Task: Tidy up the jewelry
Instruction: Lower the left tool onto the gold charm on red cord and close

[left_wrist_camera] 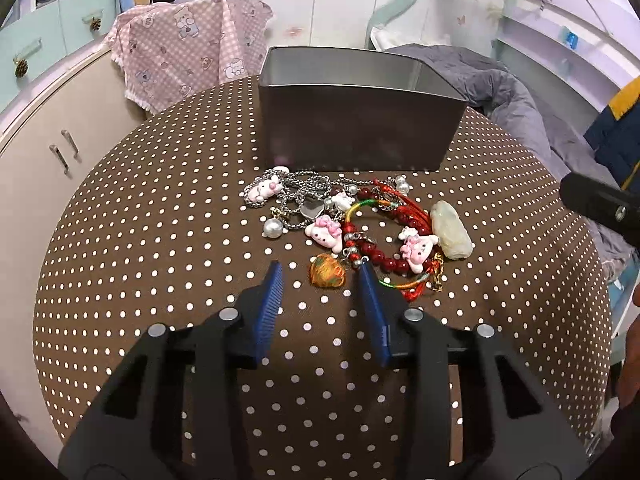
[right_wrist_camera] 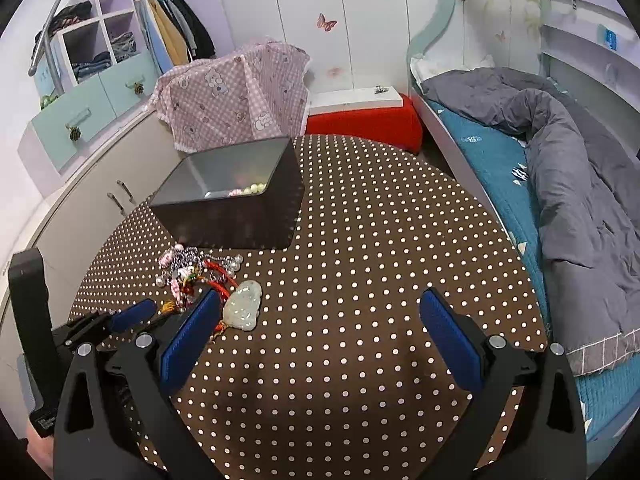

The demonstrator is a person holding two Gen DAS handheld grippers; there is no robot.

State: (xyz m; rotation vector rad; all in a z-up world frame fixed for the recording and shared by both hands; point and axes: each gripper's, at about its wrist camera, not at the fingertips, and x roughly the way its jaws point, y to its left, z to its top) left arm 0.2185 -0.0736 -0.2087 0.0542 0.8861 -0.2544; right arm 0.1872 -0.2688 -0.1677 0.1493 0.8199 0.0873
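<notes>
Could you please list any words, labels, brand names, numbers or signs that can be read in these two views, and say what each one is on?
None can be read.
Small white print low on the black handle of the left gripper: too small and blurred to read.
Pale mark on the teal bed sheet: blurred, not legible.
Blue tag on the wall shelf: too small to read.
The grey tin shows no lettering.

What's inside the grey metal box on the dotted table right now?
The right wrist view shows a few pale green and pink beads at the bottom of the grey metal box. Its near wall hides the rest of the floor.
</notes>
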